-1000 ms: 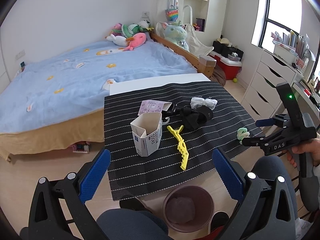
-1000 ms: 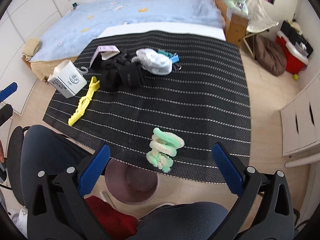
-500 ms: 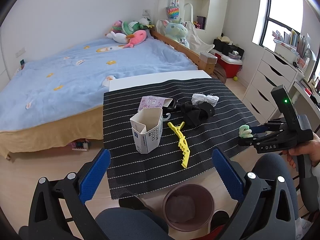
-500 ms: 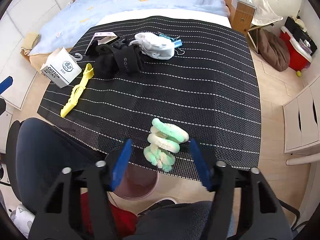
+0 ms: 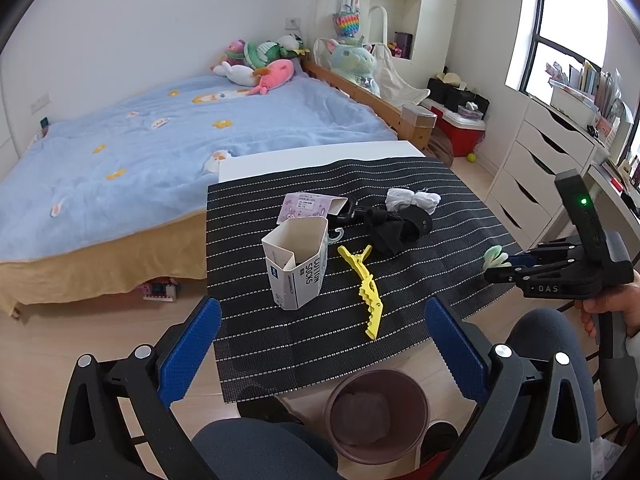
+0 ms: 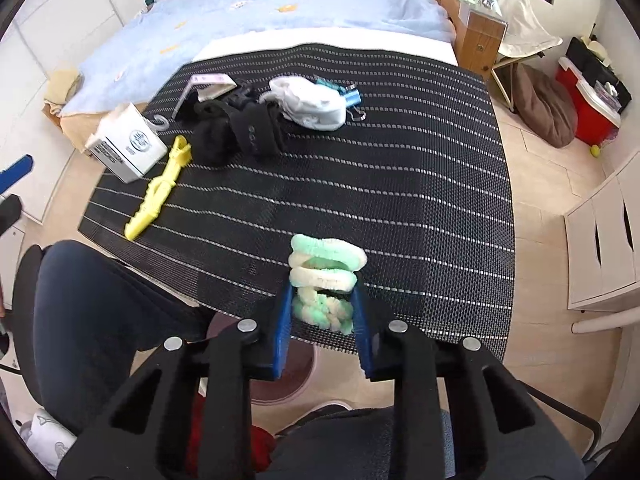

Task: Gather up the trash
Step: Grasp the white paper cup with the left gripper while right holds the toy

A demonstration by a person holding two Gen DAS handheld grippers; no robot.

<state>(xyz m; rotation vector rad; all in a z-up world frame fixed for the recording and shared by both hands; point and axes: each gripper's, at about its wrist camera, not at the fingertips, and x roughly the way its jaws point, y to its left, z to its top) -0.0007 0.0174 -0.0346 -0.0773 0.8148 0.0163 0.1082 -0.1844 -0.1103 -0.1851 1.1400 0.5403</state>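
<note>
My right gripper is shut on a fluffy green-and-cream scrunchie bundle at the near edge of the black striped mat; from the left wrist view the bundle shows at the right gripper's tip. My left gripper is open and empty, held above the floor in front of the mat. A brown trash bin stands on the floor below the mat's near edge. An open white sock box, a yellow hair clip and a purple card lie on the mat.
Black socks, white socks and a blue binder clip lie mid-mat. A blue bed lies behind the table, white drawers to the right. My knees sit under the near edge.
My right gripper closed from wide open onto the scrunchie bundle and moved in toward it. My left gripper stayed open and hardly moved.
</note>
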